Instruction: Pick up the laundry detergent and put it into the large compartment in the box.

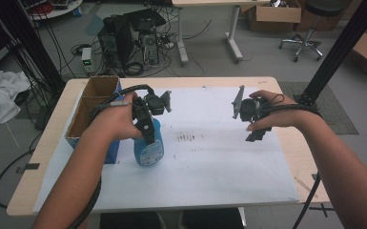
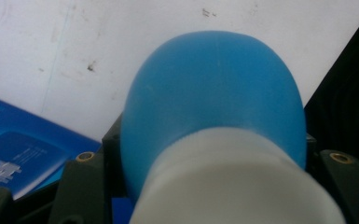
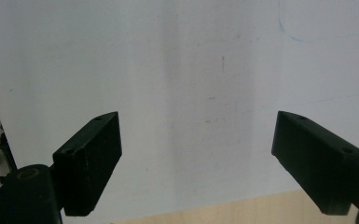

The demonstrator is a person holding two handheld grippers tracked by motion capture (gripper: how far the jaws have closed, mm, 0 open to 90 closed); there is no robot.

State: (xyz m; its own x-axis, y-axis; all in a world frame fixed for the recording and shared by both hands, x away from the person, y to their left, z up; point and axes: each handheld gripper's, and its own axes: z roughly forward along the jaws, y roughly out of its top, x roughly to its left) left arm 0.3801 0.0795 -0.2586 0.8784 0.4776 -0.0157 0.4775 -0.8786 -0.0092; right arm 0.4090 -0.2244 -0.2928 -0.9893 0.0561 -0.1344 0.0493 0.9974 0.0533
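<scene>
A light blue bottle (image 1: 150, 147) with a white collar stands upright at the left of the white sheet (image 1: 209, 162). My left gripper (image 1: 146, 128) comes down on it from above and is shut on its upper part. In the left gripper view the rounded blue bottle body (image 2: 214, 93) and its white collar (image 2: 233, 186) sit between the two black jaws. My right gripper (image 1: 255, 135) hovers over the right half of the sheet. Its jaws (image 3: 196, 135) are open, with bare white sheet (image 3: 191, 70) between them.
An open cardboard box (image 1: 93, 102) with a blue printed side (image 2: 14, 154) stands at the table's left edge, close beside the bottle. The wooden table edge (image 3: 242, 210) runs just past the sheet. Computers, cables and a chair sit on the floor beyond the table.
</scene>
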